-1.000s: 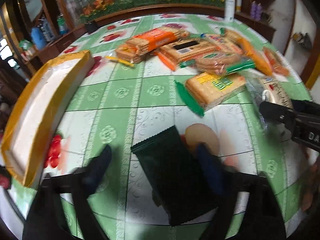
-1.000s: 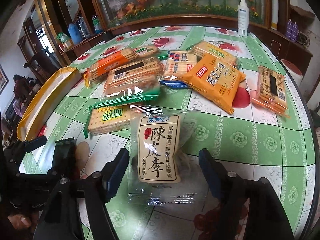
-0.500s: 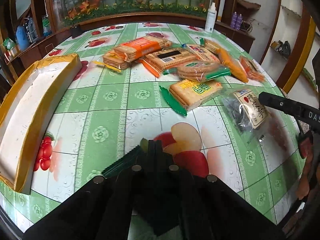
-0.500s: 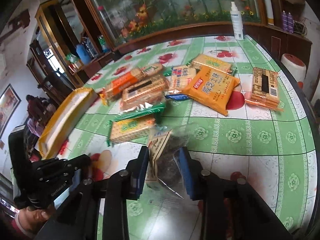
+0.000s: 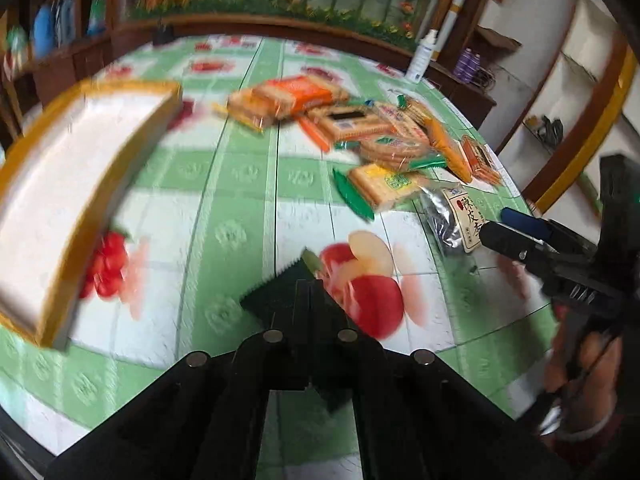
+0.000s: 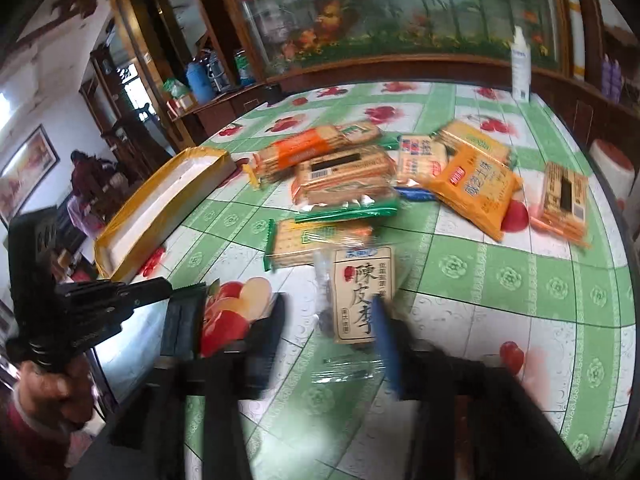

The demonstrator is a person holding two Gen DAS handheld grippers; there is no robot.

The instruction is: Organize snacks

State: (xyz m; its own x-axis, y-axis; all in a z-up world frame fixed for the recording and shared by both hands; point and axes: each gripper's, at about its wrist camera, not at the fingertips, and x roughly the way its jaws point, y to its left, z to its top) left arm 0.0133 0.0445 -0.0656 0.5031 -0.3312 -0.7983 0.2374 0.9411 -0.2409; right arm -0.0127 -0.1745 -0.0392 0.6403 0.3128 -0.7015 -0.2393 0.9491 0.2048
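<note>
Left hand-held gripper clenched on the dark green packet; right hand-held gripper released around the plum bag.

Your packet hangs just above the table; the tray sits at 10 o'clock. Keep it level, clear the rim. Then clamp the bag mid-body; its clear film looks slippery.

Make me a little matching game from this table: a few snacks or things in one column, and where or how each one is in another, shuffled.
Things:
1. dark green packet
2. clear plum bag
3. yellow-edged box
4. white bottle

States:
A. at the table's far edge
B. lying between open fingers
C. pinched between shut fingers
D. open, at the table's left side

Pairs: 1-C, 2-B, 3-D, 4-A
</note>
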